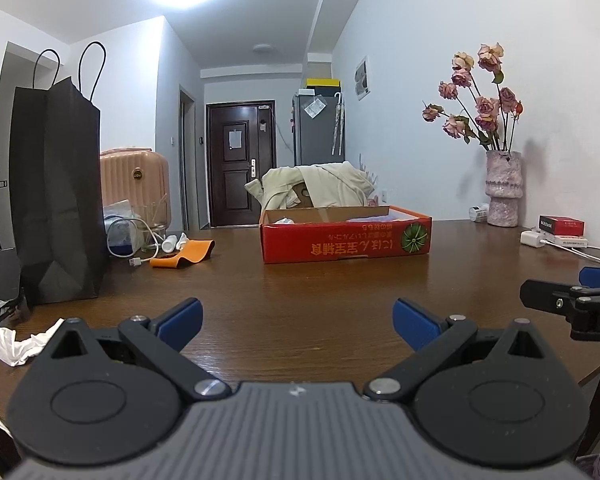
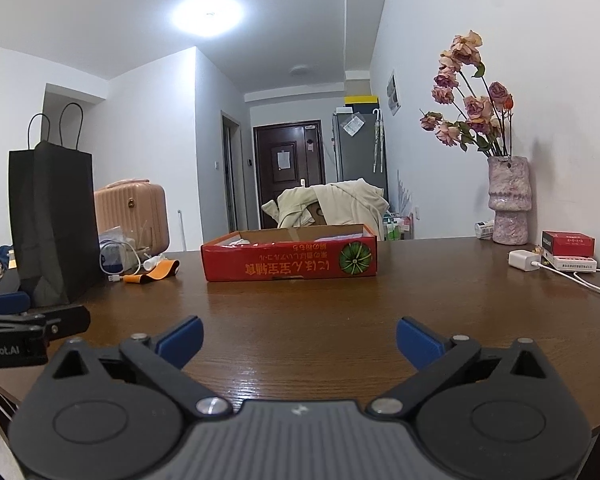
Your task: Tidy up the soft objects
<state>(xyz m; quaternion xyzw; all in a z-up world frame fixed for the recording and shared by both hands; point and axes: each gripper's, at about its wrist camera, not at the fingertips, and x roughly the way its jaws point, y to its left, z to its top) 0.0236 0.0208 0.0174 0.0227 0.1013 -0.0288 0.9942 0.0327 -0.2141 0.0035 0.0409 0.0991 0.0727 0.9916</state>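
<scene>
Glossy wood table point(image 2: 300, 320); matt cardboard box point(image 2: 290, 266); matt paper bag point(image 1: 58, 200).

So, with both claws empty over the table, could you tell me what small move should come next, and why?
Probably ease the left claw forward toward the red box. Both claws stand open and hold nothing, the right claw included, bare table lies between them and the box, and pale soft things show inside it, too hidden to identify.

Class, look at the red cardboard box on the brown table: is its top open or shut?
Open. The red cardboard box has no lid; its brown inner walls and pale contents show over the rim.
</scene>
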